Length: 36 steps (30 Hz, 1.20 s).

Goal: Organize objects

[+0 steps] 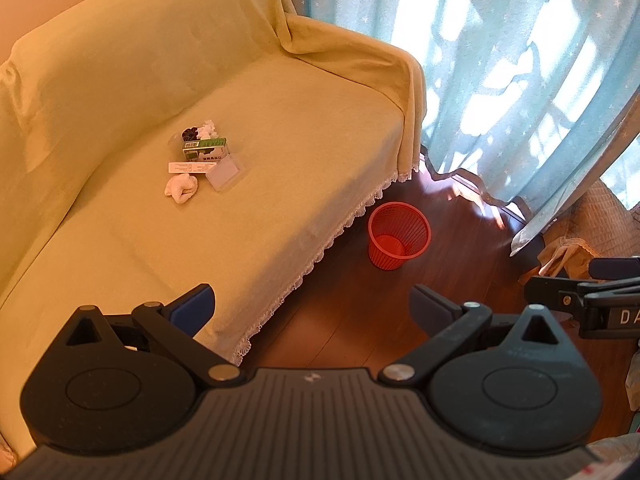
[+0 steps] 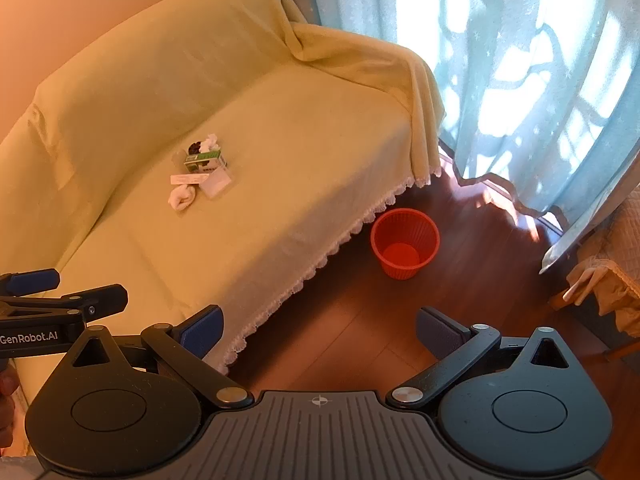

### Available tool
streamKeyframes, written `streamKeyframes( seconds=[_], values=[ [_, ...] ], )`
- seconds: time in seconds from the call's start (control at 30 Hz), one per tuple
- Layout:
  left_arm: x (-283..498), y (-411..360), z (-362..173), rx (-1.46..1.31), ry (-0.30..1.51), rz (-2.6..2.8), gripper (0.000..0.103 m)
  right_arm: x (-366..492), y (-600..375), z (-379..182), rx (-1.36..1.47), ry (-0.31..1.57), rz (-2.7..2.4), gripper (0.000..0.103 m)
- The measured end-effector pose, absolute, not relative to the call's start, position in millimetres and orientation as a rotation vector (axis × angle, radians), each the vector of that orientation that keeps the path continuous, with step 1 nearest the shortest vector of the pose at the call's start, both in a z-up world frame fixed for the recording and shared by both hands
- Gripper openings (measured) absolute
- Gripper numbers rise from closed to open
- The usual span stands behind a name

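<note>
A small pile of clutter lies mid-seat on a yellow-covered sofa (image 1: pixel 248 120): a green box (image 1: pixel 205 147), a clear plastic case (image 1: pixel 225 171), a white paper strip (image 1: pixel 190 167), a crumpled white tissue (image 1: pixel 182 188) and a dark scrunchie (image 1: pixel 188 133) beside another tissue. The same green box (image 2: pixel 203 160) and front tissue (image 2: pixel 182 197) show in the right wrist view. A red mesh bin (image 1: pixel 399 235) (image 2: pixel 404 242) stands on the floor by the sofa's front edge. My left gripper (image 1: pixel 314 306) and right gripper (image 2: pixel 320 330) both hang open and empty, well short of the pile.
Dark wood floor (image 1: pixel 352 308) lies between the sofa and pale blue curtains (image 1: pixel 500 60). A quilted piece of furniture (image 2: pixel 612 256) stands at the right. The right gripper's side (image 1: pixel 592 300) shows at the left view's right edge, the left gripper's side (image 2: pixel 48 312) at the right view's left.
</note>
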<state>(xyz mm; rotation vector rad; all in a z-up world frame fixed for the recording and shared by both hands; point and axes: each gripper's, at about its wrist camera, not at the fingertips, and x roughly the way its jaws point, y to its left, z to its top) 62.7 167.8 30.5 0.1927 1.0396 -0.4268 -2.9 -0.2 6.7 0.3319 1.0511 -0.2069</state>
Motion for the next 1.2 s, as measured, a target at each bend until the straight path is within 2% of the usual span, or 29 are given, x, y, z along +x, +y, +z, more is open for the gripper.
streamKeyframes(
  seconds=[0.8, 1.1, 1.2],
  values=[
    [79, 151, 25, 0.241, 1.061, -0.469, 0.102, 1, -20, 11, 0.376, 1.053, -0.24, 0.1],
    [92, 115, 19, 0.23, 1.088, -0.423, 0.102, 18, -67, 2, 0.376, 1.088, -0.197, 0.099],
    [99, 97, 17, 0.216, 1.097, -0.39, 0.102, 28, -92, -4, 0.37, 1.103, -0.156, 0.091]
  ],
)
